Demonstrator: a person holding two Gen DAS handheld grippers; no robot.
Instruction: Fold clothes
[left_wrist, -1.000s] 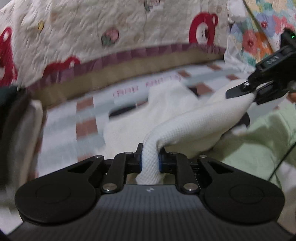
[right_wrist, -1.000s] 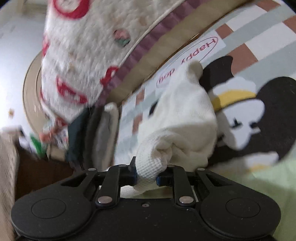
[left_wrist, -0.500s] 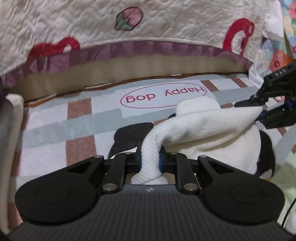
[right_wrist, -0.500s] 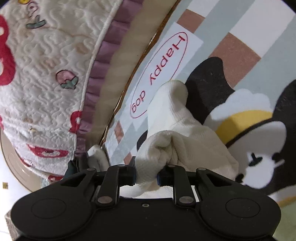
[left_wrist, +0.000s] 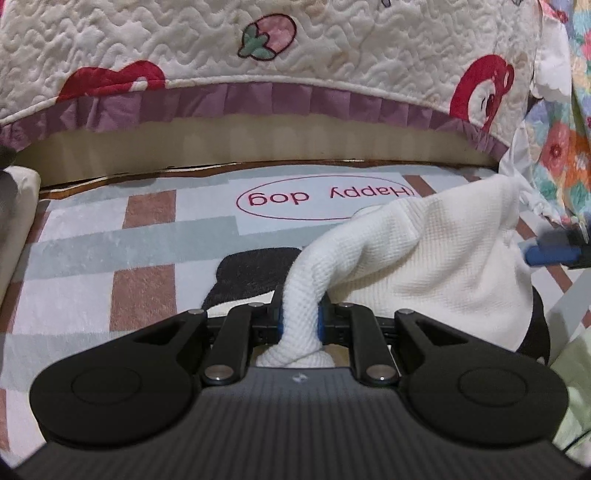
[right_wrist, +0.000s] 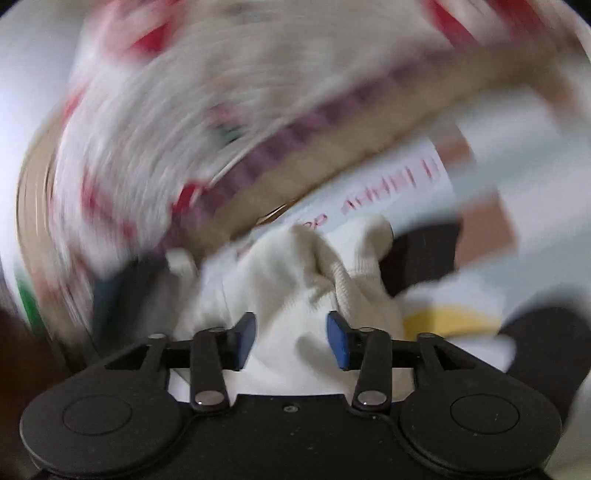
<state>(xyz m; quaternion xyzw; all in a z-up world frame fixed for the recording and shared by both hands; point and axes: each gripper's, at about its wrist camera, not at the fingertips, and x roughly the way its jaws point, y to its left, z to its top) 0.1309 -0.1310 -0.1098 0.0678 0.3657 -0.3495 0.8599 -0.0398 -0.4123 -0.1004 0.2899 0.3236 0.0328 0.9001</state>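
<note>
White waffle-knit garment sits right of centre in the left wrist view, heaped on the patterned mat with its "Happy dog" label just behind, and the quilted bedspread filling the top of the frame. The left gripper has its fingers pinched tight on a roped-up strand of the cloth at bottom centre — a firm hold. In the right wrist view, heavily blurred by motion, the right gripper shows its blue pads spread wide, with the bunched garment lying between and beyond them, nothing clamped. By the look of it, this is a re-grip within the fold: one end held, the other side free. The next move calls for the open fingers to find a clean edge or corner of the heap — not a thick wad — so the cloth can be pulled flat.
</note>
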